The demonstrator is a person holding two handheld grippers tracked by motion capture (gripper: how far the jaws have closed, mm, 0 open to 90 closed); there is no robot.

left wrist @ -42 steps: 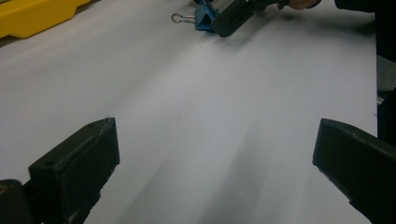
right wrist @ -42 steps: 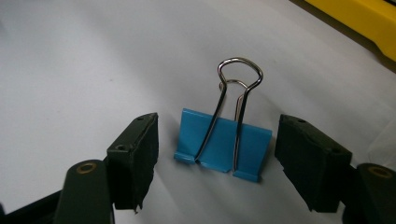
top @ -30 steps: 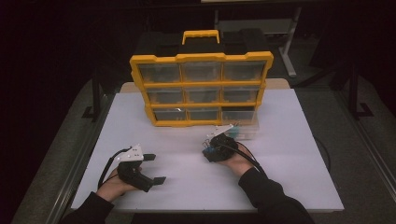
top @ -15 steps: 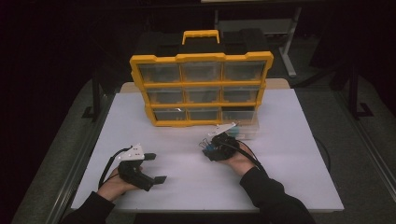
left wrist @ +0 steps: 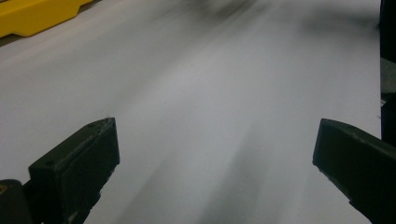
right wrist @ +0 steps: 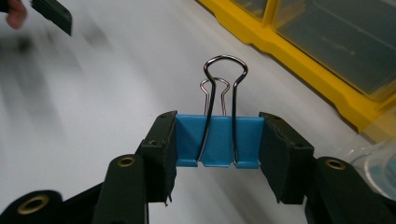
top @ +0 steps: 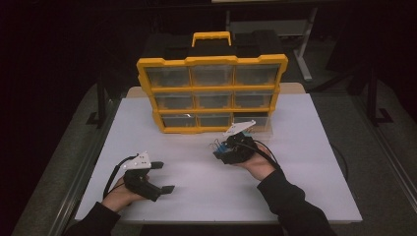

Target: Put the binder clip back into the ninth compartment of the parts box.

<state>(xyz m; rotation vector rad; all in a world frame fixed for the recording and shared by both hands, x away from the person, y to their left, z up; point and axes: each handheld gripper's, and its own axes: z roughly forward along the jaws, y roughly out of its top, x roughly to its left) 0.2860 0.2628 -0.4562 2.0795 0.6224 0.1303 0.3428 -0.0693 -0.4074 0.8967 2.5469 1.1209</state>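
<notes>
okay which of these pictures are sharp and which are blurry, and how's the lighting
High view: dim, dark surroundings, the white table lit evenly. Left gripper view: table streaked and soft, the left gripper fairly crisp. Right gripper view: the blue binder clip in the right gripper is sharp, background table smeared, yellow organizer slightly soft.

No readable text, label, brand, number or sign anywhere.
</notes>
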